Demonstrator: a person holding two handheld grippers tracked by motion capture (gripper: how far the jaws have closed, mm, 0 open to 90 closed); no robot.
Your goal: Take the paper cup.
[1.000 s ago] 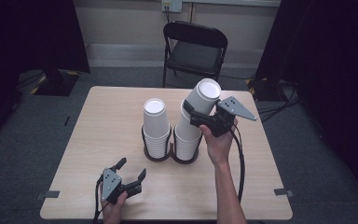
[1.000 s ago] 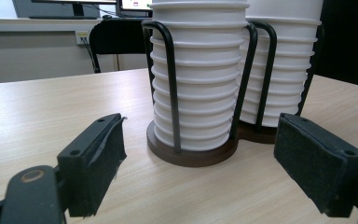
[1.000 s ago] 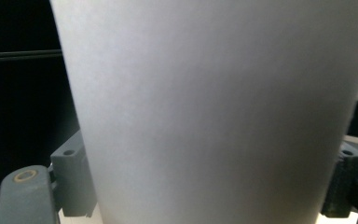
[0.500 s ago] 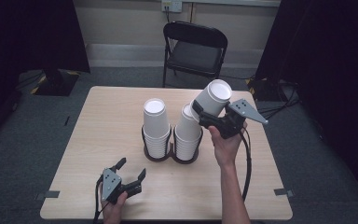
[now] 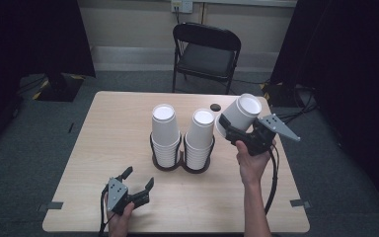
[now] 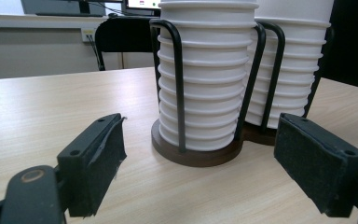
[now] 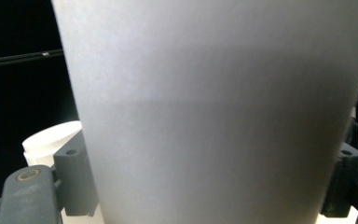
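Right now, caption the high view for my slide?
Right gripper holds a white cup tilted beside two stacks in a rack; left gripper rests open.

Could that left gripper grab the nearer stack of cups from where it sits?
Probably yes: the left gripper is open, aimed at the left cup stack, with bare table between; the holder's black wire bars might hinder a clean grip.
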